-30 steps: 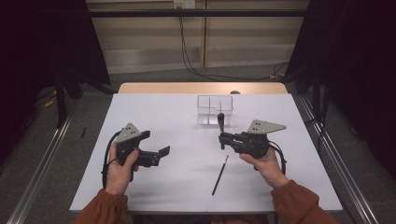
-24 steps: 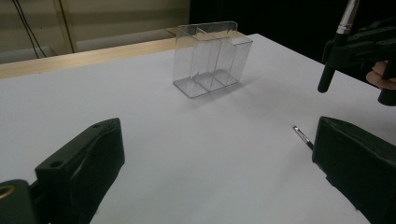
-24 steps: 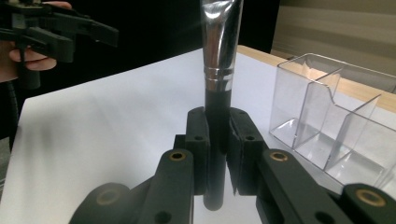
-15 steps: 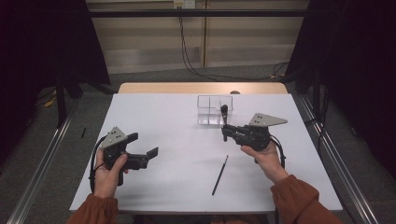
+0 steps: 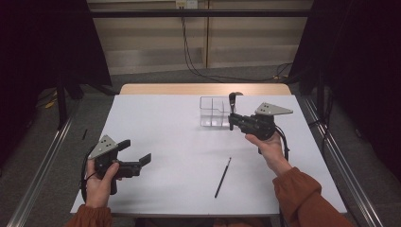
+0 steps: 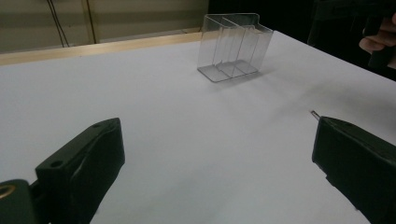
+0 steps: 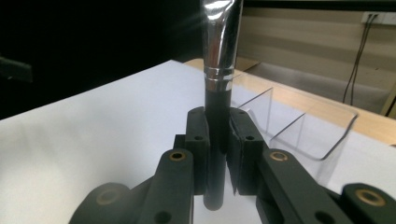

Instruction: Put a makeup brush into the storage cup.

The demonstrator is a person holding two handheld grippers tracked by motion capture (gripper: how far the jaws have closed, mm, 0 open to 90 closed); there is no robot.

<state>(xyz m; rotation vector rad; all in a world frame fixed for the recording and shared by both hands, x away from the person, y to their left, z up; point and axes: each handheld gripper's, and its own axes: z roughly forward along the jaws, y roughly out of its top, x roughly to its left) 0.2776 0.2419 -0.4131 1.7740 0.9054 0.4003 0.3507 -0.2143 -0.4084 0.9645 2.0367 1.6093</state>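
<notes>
My right gripper (image 5: 231, 118) (image 7: 217, 135) is shut on a makeup brush (image 5: 231, 101) (image 7: 217, 93), a black handle with a silver ferrule held upright. It hangs at the right side of a clear divided organizer (image 5: 213, 111) (image 6: 233, 46) (image 7: 299, 126) at the table's back centre. Near the front left corner my left gripper (image 5: 135, 153) stands open above the table; in the left gripper view nothing lies between its jaws. A thin dark brush (image 5: 223, 177) lies flat on the white tabletop in front of the right hand; its tip (image 6: 314, 112) peeks past the left gripper's jaw.
The white table (image 5: 170, 127) ends in a wooden strip (image 5: 203, 89) at the back. Dark curtains flank both sides, and cables hang down the rear wall. Metal rails run along the floor left and right of the table.
The right gripper has carried the upright brush back and up toward the organizer. The left gripper has drawn toward the table's front left corner, its jaws still open.
</notes>
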